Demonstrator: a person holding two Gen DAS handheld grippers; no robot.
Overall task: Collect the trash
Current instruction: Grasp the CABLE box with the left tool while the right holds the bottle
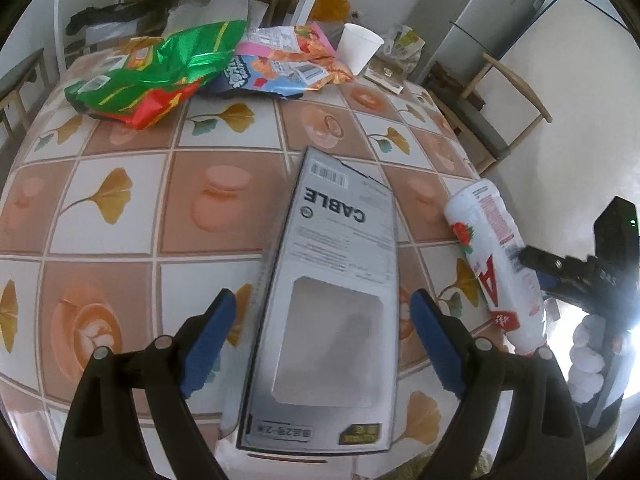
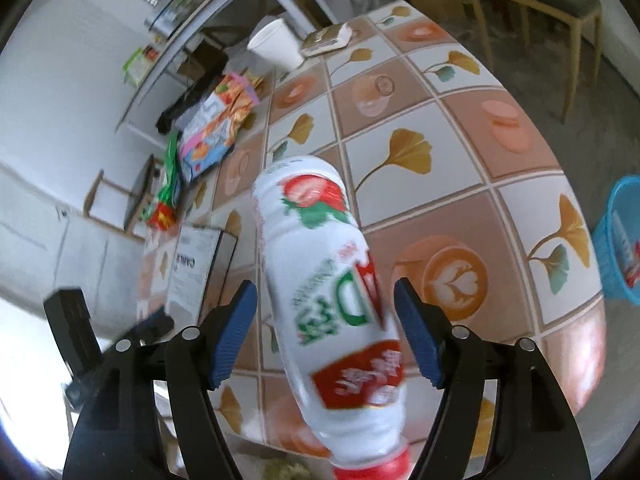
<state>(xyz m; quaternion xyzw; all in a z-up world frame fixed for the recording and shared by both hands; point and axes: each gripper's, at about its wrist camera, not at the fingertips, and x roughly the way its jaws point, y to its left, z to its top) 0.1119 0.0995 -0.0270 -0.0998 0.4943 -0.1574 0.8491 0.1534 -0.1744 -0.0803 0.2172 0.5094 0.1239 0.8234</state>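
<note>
The left hand-held gripper (image 1: 323, 312) hangs over the tabletop (image 1: 120, 208) with its blue pads spread wide. A flat grey cable box (image 1: 340, 280) lies between them, running from 6 o'clock up toward 12 in the left wrist view, and neither pad touches it.

The right hand-held gripper (image 2: 326, 308) is also parted. A white strawberry drink bottle (image 2: 332, 300) with a red cap sits between its pads, base toward 12 o'clock, cap at 6. There is a gap on both sides, so it is not gripped. Whether the bottle rests on the tabletop or is in the air I cannot tell; it is blurred. In the left wrist view the same bottle lies at 3 o'clock of the cable box, near the table edge.

At the far side of the tabletop, near 11 o'clock in the left view, lie a green and red snack bag (image 1: 156, 76) and, just right of it, a pink and blue snack bag (image 1: 288, 60). A white paper cup (image 1: 360, 48) stands at 1 o'clock, tilted. A blue plastic basket (image 2: 622, 240) stands on the floor at 3 o'clock in the right view.
</note>
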